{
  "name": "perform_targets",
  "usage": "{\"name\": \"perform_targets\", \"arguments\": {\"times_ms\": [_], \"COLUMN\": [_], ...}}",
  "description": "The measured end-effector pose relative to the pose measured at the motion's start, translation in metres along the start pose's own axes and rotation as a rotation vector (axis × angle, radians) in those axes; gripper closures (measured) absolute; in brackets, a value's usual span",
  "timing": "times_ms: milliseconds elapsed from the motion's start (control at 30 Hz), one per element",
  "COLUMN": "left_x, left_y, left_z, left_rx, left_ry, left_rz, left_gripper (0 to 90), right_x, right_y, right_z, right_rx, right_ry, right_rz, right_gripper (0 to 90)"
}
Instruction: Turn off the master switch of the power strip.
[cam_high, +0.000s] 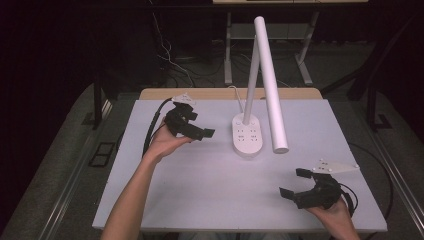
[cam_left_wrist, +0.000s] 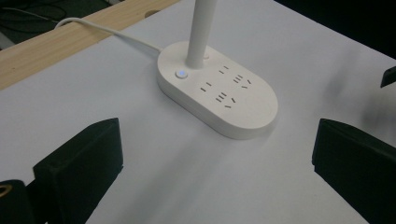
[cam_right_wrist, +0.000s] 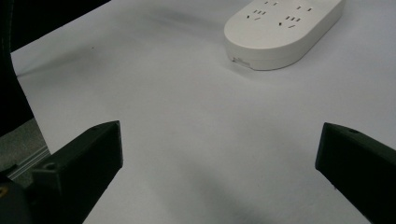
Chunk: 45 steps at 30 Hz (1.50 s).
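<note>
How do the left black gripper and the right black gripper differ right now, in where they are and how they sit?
The left black gripper sits at the far left of the white table, beside the white oval lamp base with sockets; the right black gripper sits at the near right, farther from that base. The left one points right, the right one points left. Both are open and hold nothing.

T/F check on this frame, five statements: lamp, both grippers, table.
1. The white desk lamp stands on the table. True.
2. The left gripper is shut on the lamp's post. False: its jaws are wide apart, short of the base, holding nothing.
3. The lamp base has socket slots on top and a round button by the post. True.
4. The right gripper rests on the lamp base. False: it is at the near right of the table, apart from the base, jaws open.
5. The lamp's cord runs off toward the wooden edge. True.
</note>
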<state>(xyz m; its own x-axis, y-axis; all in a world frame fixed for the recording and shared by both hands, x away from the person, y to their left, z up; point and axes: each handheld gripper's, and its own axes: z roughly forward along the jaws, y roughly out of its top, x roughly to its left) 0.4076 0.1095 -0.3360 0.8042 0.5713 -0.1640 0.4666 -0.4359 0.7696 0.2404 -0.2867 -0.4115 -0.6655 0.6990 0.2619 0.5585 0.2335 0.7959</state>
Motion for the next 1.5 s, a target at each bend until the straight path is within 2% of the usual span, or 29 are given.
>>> {"name": "perform_targets", "arguments": {"times_ms": [367, 467, 867, 900, 933, 967, 1000, 1067, 1100, 1233, 1333, 1500], "left_x": [0.008, 0.009, 0.012, 0.011, 0.012, 0.012, 0.013, 0.016, 0.015, 0.019, 0.021, 0.026], "left_y": [0.015, 0.019, 0.034, 0.035, 0.037, 0.037, 0.038, 0.04, 0.04, 0.04, 0.039, 0.039], "left_z": [0.014, 0.019, 0.041, 0.044, 0.045, 0.047, 0.048, 0.048, 0.051, 0.055, 0.059, 0.064], "left_rx": [0.02, 0.014, 0.042, 0.026, 0.036, 0.013, 0.018, 0.034, 0.022, 0.03, 0.017, 0.015], "left_ry": [0.024, 0.023, 0.012, 0.012, 0.013, 0.016, 0.015, 0.013, 0.019, 0.02, 0.02, 0.015], "left_rz": [-0.004, -0.006, 0.002, -0.021, -0.011, -0.034, -0.033, -0.012, -0.028, -0.019, -0.046, -0.052], "left_gripper": [0.8, 0.9, 0.9, 0.8, 0.9, 0.9, 0.8, 0.9, 0.9, 0.9, 1.0, 1.3], "right_x": [0.0, -0.001, -0.001, -0.002, -0.002, -0.002, -0.002, -0.002, -0.003, -0.003, -0.003, -0.003], "right_y": [0.0, 0.0, 0.0, 0.0, 0.0, 0.0, 0.0, 0.0, 0.0, 0.0, 0.0, 0.0], "right_z": [0.0, -0.001, -0.001, -0.001, -0.001, -0.001, -0.001, -0.001, -0.002, -0.001, -0.001, -0.001], "right_rx": [-0.005, -0.007, -0.006, -0.007, -0.007, -0.007, -0.005, -0.005, -0.005, -0.002, -0.001, 0.001], "right_ry": [0.01, 0.009, 0.009, 0.009, 0.009, 0.01, 0.011, 0.01, 0.01, 0.009, 0.009, 0.009], "right_rz": [-0.001, -0.007, -0.005, -0.005, -0.005, -0.005, -0.004, -0.003, -0.001, -0.003, -0.004, -0.009], "right_gripper": [0.2, 0.2, 0.2, 0.2, 0.2, 0.2, 0.2, 0.2, 0.2, 0.2, 0.2, 0.2]}}
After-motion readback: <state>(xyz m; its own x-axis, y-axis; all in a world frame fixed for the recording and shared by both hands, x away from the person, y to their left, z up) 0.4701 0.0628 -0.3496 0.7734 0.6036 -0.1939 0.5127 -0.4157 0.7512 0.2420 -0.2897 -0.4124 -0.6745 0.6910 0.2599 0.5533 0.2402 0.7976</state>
